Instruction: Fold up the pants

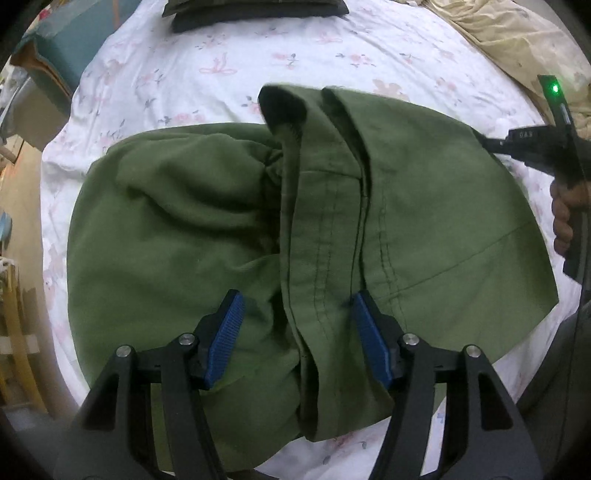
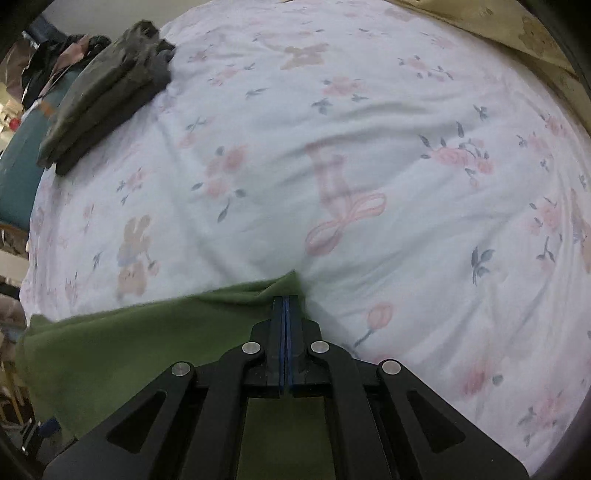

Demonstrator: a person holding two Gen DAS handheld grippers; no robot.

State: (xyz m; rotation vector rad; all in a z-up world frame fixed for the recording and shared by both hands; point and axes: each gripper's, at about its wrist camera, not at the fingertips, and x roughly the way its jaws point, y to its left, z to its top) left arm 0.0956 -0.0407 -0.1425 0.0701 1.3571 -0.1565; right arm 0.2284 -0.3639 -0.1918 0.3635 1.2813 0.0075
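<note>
Olive green pants [image 1: 229, 229] lie bunched on a floral white bed sheet [image 1: 207, 70]. A folded leg with stitched seams [image 1: 332, 236] runs up the middle. My left gripper [image 1: 295, 306] is open, its blue pads on either side of that leg just above the cloth. My right gripper [image 2: 287, 299] is shut on a corner of the green pants [image 2: 147, 339] over the sheet [image 2: 369, 147]. In the left wrist view the right gripper [image 1: 491, 142] shows at the pants' far right edge, held by a hand.
A stack of dark folded clothes [image 2: 107, 96] lies at the far side of the bed, also seen in the left wrist view [image 1: 255, 13]. A beige quilt [image 1: 517, 40] lies at the right. Furniture and a teal box [image 1: 55, 55] stand beyond the left bed edge.
</note>
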